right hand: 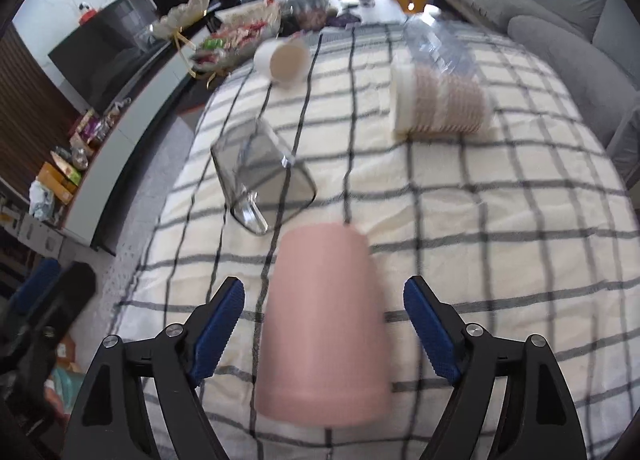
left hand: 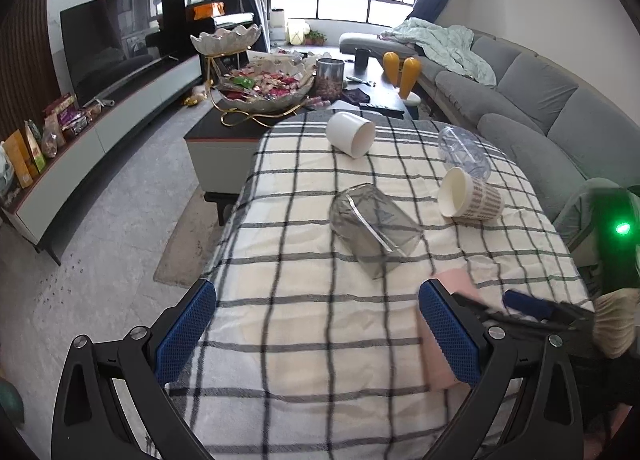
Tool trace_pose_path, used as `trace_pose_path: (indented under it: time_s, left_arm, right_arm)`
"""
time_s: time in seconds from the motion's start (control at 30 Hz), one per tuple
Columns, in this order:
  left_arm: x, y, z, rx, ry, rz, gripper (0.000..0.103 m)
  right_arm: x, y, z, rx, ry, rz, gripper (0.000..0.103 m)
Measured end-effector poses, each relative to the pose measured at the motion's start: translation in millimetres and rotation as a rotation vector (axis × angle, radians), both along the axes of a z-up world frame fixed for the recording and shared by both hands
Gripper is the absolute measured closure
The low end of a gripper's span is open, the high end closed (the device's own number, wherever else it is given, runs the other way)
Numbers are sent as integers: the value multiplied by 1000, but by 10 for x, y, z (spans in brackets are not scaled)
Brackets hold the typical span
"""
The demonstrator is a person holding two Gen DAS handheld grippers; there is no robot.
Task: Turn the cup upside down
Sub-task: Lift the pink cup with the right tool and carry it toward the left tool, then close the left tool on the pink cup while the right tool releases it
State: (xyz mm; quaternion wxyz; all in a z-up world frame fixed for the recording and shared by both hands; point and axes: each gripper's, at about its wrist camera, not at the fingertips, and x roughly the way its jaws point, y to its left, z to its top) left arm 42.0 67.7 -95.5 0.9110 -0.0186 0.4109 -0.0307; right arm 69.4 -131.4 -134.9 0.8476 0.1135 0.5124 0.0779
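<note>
A pink cup (right hand: 324,320) stands upside down on the checked cloth (right hand: 480,227), between the open fingers of my right gripper (right hand: 325,328), which do not touch it. In the left wrist view the pink cup (left hand: 438,356) is partly hidden behind my left gripper's right finger. My left gripper (left hand: 316,336) is open and empty above the cloth (left hand: 304,320). The right gripper (left hand: 532,306) shows at the right edge there. Other cups lie on their sides: a grey glass one (left hand: 374,230), a white one (left hand: 351,133), a patterned paper one (left hand: 470,199) and a clear plastic one (left hand: 464,151).
A coffee table with a snack bowl (left hand: 266,89), a jar (left hand: 329,77) and yellow objects (left hand: 401,67) stands beyond the cloth. A grey sofa (left hand: 552,107) runs along the right. A TV cabinet (left hand: 100,119) lines the left wall.
</note>
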Motion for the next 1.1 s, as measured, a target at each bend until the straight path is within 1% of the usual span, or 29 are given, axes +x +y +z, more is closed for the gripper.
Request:
trace_pose_path:
  time_s: [0.1, 0.13, 0.23, 0.3, 0.33, 0.37, 0.43, 0.5, 0.53, 0.57, 0.63, 0.7, 0.77, 0.83, 0.93, 1.0, 1.1]
  left_arm:
    - [46, -164, 48, -29, 78, -28, 0]
    - [82, -268, 44, -49, 134, -48, 0]
    - [161, -545, -4, -82, 266, -95, 0]
    - [241, -780, -26, -111, 358, -138, 0]
    - [288, -870, -39, -119, 395, -149, 0]
    - [305, -942, -78, -122, 426, -150, 0]
    - [414, -1042, -148, -140, 513, -143, 0]
    - [547, -1138, -272, -146, 623, -116, 0]
    - [615, -1204, -355, -150, 700, -104, 1]
    - [650, -1251, -398, -135, 744, -99, 1]
    - [727, -1393, -473, -73, 811, -108, 1]
    - [803, -1486, -563, -16, 875, -114, 1]
    - [882, -1513, -683, 12, 951, -108, 1]
    - [970, -1533, -808, 51, 1004, -90, 3]
    - [1072, -1541, -906, 82, 1029, -76, 3]
    - [1121, -1561, -975, 80, 1045, -71, 3]
    - [1143, -1583, -1135, 58, 1114, -73, 3]
  right_arm:
    - [-109, -261, 280, -36, -42, -67, 17]
    - [-130, -346, 360, -60, -46, -93, 15]
    - [-261, -639, 643, -205, -38, -183, 11]
    - [-329, -782, 801, -250, -45, -214, 7]
    - [-353, -859, 862, -262, -45, -229, 4]
    - [-379, -974, 920, -270, -34, -250, 3]
    - [-385, -1161, 962, -248, 1, -278, 3]
    - [-372, -1296, 952, -222, 56, -298, 3]
    - [-337, -1377, 935, -203, 94, -305, 3]
    - [-327, -1438, 912, -182, 120, -310, 3]
    - [-300, -1541, 894, -142, 153, -325, 3]
    - [-272, -1570, 880, -127, 164, -334, 3]
    - [-181, -1604, 893, -111, 162, -341, 3]
    - [-82, -1612, 903, -93, 160, -341, 3]
    - [68, -1632, 887, -64, 153, -338, 3]
    - [160, -1649, 814, -47, 165, -337, 3]
    - [273, -1678, 657, -21, 204, -330, 3]
